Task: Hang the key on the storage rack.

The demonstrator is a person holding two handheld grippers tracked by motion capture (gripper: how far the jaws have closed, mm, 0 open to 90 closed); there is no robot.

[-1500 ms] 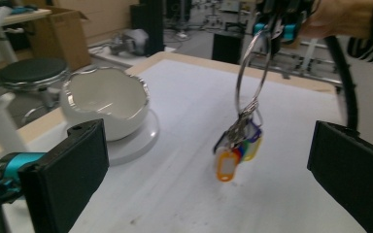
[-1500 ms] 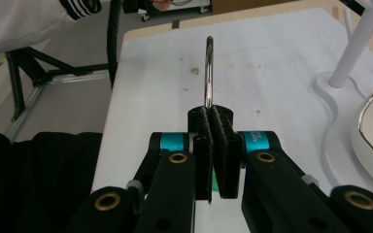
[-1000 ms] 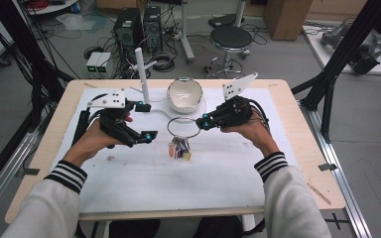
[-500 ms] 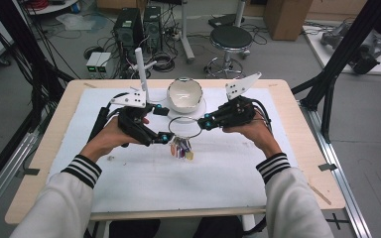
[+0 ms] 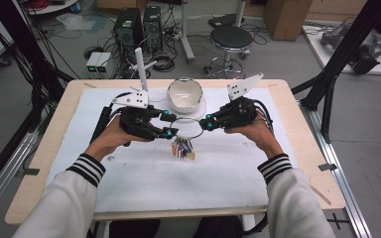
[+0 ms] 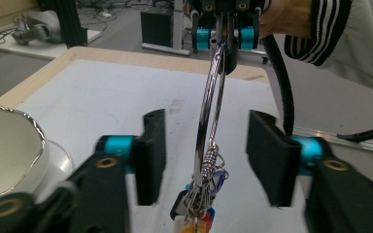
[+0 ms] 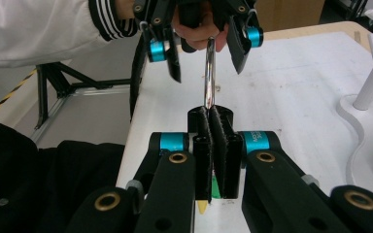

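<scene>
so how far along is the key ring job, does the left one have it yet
Done: the right gripper is shut on the metal ring and holds it above the white mat, keys dangling. In hand: the left gripper brackets the ring's other side; its jaws have just been closing, pads not yet touching. Left: closing that grip, then whatever follows with the keys.
</scene>
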